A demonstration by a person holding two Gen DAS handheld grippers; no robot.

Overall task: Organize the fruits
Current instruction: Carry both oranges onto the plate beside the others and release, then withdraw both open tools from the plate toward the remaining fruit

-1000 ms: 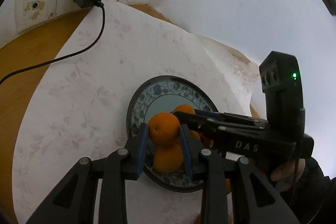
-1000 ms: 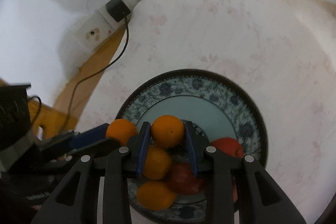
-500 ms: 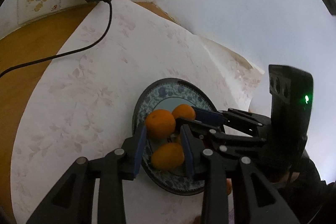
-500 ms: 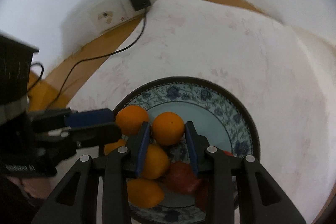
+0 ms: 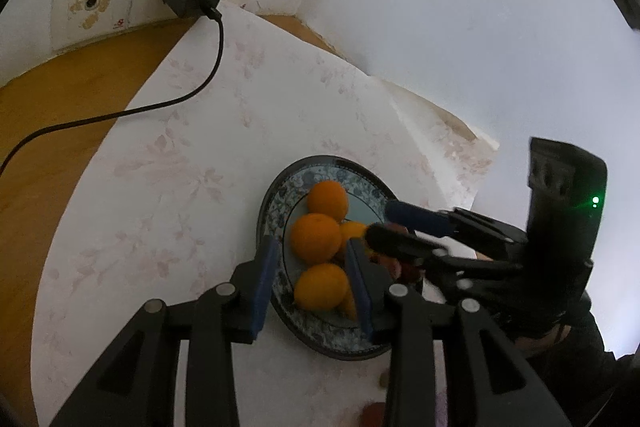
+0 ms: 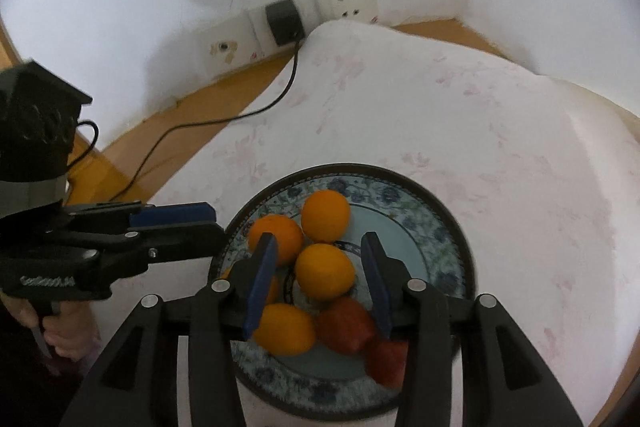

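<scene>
Left tool [image 5: 310, 277]: black linkage arms, silver rivets, blue finger pads.
Right tool [image 6: 320, 279]: same build; housing with green indicator light.
Sleeve [image 5: 576, 359]: dark.

Glossy glazed plate [image 6: 448, 227], wooden tabletop [image 5: 60, 99]

**Fruit piled on the patterned plate**

You have four oranges [image 6: 325, 215] clustered on the left half of the blue floral plate [image 6: 436, 223], round and bright, touching one another. Two red fruits [image 6: 348, 323] lie just beside them toward the near rim. The plate's far right side is bare.
</scene>
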